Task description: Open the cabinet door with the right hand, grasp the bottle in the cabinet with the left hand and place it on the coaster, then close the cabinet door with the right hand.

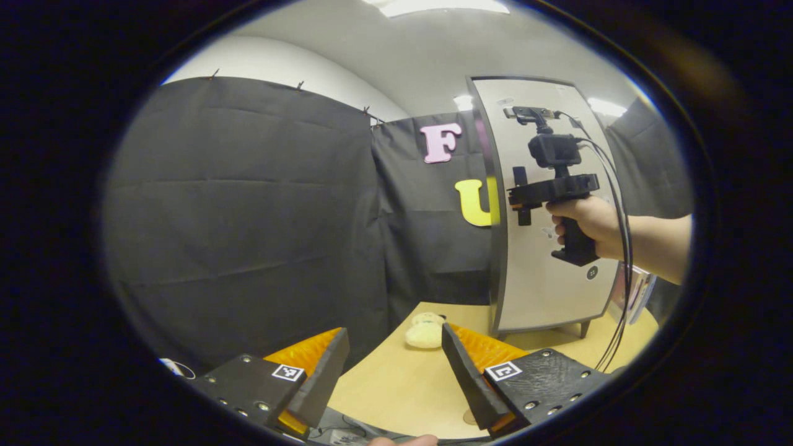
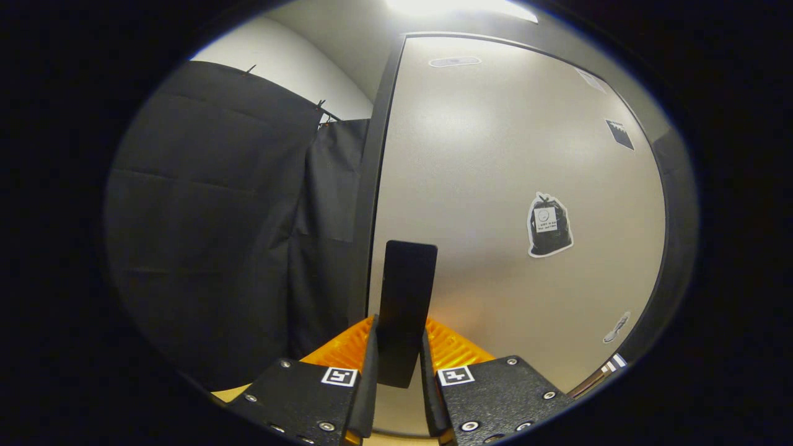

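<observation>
The cabinet's pale grey door (image 1: 539, 291) stands on the wooden table (image 1: 396, 384) at the right of the left gripper view. A person's hand (image 1: 588, 220) holds my right gripper (image 1: 523, 198) against the door's black handle (image 1: 519, 176). In the right gripper view, my right gripper (image 2: 399, 322) is shut on that upright black handle (image 2: 406, 279), with the door (image 2: 495, 186) just behind it. My left gripper (image 1: 394, 334) hovers low over the table, open, nothing between its fingers. I cannot tell how far the door is ajar.
A cream plush toy (image 1: 425, 331) lies on the table just left of the cabinet's foot. Black cables (image 1: 622, 279) hang from the right gripper down past the door. A small tan round thing (image 1: 469, 416) peeks out by my left gripper's right finger.
</observation>
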A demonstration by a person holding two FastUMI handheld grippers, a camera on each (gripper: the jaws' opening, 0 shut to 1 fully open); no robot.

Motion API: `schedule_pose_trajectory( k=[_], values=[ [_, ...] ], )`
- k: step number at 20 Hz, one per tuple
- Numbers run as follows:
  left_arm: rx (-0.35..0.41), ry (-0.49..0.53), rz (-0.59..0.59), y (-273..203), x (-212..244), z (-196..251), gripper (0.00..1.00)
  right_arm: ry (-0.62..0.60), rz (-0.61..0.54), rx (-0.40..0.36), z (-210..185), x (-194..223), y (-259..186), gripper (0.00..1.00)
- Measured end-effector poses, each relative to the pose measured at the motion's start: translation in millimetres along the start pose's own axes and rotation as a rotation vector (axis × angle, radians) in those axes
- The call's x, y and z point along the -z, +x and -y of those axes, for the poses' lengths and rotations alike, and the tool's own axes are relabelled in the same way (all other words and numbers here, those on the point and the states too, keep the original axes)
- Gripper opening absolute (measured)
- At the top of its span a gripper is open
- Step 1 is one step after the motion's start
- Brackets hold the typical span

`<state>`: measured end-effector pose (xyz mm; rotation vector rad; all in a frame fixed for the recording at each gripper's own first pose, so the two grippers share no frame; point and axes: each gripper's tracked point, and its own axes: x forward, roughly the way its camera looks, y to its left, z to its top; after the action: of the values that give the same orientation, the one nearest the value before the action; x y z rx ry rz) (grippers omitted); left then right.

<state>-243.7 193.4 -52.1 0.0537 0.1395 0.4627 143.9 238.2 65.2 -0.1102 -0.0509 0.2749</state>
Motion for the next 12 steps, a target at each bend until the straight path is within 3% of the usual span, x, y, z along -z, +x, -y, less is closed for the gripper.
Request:
schedule_pose_trajectory(
  k=[12],
  values=[
    [0.041,-0.032,0.007,6.9,3.1,10.3,0.92,-0.008,-0.02,-0.092,-1.9,2.3,-9.6,0.29]
  ],
)
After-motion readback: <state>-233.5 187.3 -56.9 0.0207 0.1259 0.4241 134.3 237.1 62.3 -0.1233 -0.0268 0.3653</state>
